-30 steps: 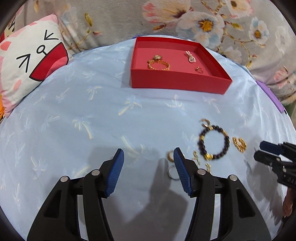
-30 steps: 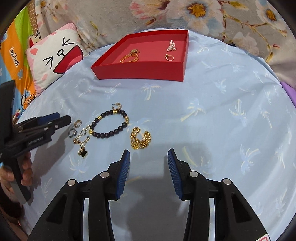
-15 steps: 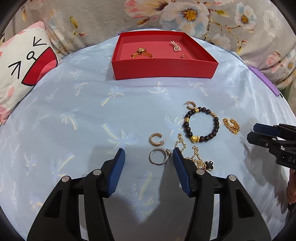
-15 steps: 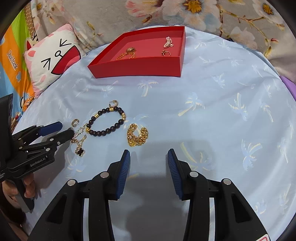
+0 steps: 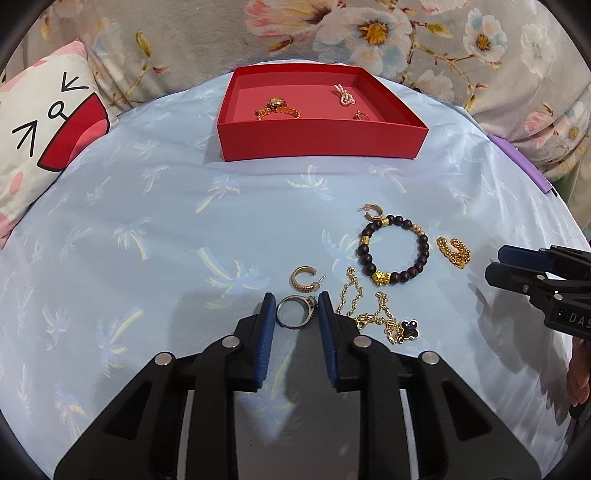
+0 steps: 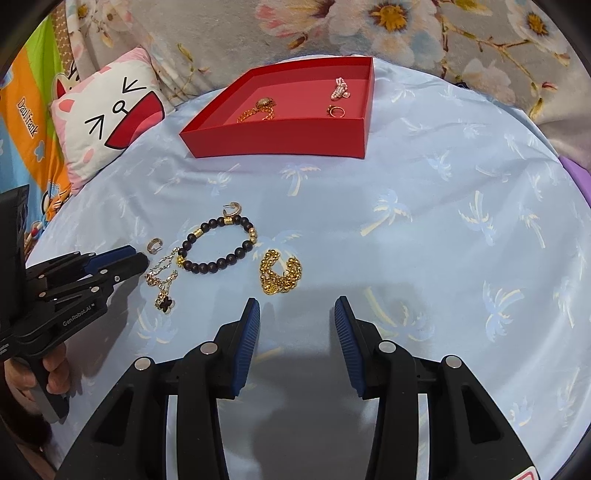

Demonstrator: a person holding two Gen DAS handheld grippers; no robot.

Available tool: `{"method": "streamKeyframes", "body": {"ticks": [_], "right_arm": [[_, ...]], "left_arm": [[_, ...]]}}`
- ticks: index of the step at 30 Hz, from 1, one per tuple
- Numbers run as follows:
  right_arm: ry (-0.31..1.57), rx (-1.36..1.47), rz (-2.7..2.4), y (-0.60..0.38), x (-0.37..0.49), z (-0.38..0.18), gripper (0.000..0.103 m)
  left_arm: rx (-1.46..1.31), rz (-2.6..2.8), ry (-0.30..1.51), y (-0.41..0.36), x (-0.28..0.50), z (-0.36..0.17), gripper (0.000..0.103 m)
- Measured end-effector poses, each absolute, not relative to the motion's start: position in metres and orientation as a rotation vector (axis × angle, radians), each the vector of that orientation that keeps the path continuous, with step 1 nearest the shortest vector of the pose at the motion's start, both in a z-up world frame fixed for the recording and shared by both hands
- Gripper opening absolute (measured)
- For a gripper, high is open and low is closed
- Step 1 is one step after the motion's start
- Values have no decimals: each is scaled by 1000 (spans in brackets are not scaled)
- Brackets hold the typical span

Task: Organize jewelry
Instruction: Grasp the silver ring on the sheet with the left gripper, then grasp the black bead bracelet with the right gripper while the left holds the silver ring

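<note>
My left gripper (image 5: 296,314) has closed around a silver ring (image 5: 295,312) lying on the blue cloth; both pads touch its sides. A gold hoop earring (image 5: 303,279), a gold chain with a black clover (image 5: 384,319), a dark bead bracelet (image 5: 393,250), a second hoop earring (image 5: 372,211) and a gold chain clump (image 5: 453,252) lie nearby. The red tray (image 5: 321,138) at the back holds a gold watch (image 5: 277,107), a pearl piece (image 5: 343,95) and a small ring (image 5: 360,116). My right gripper (image 6: 297,314) is open and empty, just short of the gold chain clump (image 6: 280,273).
A cat-face pillow (image 5: 44,122) sits at the back left, floral fabric (image 5: 369,33) behind the tray and a purple edge (image 5: 524,162) at the right. My left gripper also shows in the right wrist view (image 6: 133,258).
My left gripper moved forward and narrowed from wide open onto the silver ring. My right gripper stayed open and barely moved.
</note>
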State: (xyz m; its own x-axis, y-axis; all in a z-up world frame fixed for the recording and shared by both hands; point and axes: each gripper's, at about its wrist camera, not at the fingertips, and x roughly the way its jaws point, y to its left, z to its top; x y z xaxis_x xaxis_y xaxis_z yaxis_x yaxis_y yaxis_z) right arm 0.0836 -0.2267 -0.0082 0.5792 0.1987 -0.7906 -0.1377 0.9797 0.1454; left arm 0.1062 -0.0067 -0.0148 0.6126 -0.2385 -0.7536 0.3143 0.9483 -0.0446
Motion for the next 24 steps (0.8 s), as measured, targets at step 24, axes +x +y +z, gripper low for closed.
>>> {"method": "streamKeyframes", "body": {"ticks": [24], "right_arm": [[929, 43, 264, -196, 124, 4, 38]], "left_arm": [[-4, -250, 854, 28, 116, -14, 23]]}}
